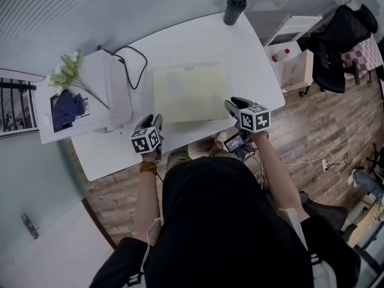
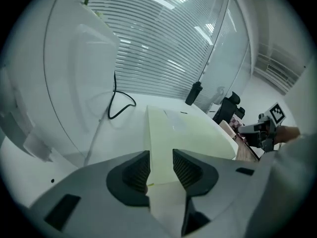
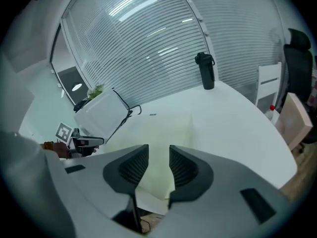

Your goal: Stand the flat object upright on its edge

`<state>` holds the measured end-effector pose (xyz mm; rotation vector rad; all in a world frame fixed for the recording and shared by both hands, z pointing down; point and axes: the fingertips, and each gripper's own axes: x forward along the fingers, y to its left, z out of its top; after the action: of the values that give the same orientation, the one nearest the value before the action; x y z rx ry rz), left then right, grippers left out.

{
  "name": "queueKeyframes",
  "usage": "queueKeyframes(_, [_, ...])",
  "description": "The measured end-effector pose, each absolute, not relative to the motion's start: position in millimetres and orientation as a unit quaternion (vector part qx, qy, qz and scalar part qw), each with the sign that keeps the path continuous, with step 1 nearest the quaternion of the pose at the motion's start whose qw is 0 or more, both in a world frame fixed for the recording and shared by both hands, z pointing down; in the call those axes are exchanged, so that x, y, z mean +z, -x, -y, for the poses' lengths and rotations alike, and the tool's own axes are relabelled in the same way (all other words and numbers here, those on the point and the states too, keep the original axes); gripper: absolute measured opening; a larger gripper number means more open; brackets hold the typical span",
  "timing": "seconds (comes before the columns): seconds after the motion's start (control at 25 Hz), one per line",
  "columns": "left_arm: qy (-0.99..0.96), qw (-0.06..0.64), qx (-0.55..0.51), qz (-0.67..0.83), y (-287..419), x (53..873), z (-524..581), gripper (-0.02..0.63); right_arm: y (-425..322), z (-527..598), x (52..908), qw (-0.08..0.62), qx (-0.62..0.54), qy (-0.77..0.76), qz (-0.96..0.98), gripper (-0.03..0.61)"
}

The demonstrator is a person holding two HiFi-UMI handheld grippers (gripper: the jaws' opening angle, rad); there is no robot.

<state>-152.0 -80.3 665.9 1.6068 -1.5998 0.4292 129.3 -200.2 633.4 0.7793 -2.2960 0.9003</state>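
1. Sheet (image 1: pixel 191 95), pale yellow, lies flat on the white tabletop (image 1: pixel 198 41), its near edge close to the tabletop's front edge.
2. Left gripper (image 1: pixel 152 121) sits at the sheet's near-left corner. In the left gripper view its fingers (image 2: pixel 136 172) stand apart with a narrow gap. That corner shows in the gap and nothing is clamped.
3. Right gripper (image 1: pixel 234 105) sits at the sheet's near-right corner. In the right gripper view its fingers (image 3: pixel 185 167) are likewise apart. The sheet's near edge shows through the gap and is not pinched.
4. Dark bottle (image 1: pixel 234 9) stands upright at the tabletop's far edge, well apart from the sheet.
5. Black cable (image 1: pixel 135 62) loops between the sheet and a white box (image 1: pixel 111 89) on the left.
6. Flowers (image 1: pixel 69 71) lie beside the box, farther left.
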Motion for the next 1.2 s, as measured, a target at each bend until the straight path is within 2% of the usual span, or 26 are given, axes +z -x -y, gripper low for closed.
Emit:
queueKeyframes(0.48, [-0.625,0.444,0.149,0.625,151.6,693.6,85.9,0.147,-128.2,189.8,676.2,0.328,0.359,-0.280,0.828,0.117])
queueKeyframes(0.56, [-0.626,0.447,0.140,0.623,153.5,692.4,85.6,0.114,-123.4,190.7,681.4,0.328,0.361,-0.277,0.828,0.117])
queueKeyframes(0.8, [-0.628,0.456,0.138,0.616,151.4,693.5,86.5,0.125,-130.2,194.2,692.3,0.345,0.350,-0.292,0.820,0.117])
queueKeyframes(1.2, [-0.615,0.475,0.134,0.615,147.7,697.9,86.2,0.112,-128.9,198.7,683.2,0.328,0.366,-0.283,0.824,0.110])
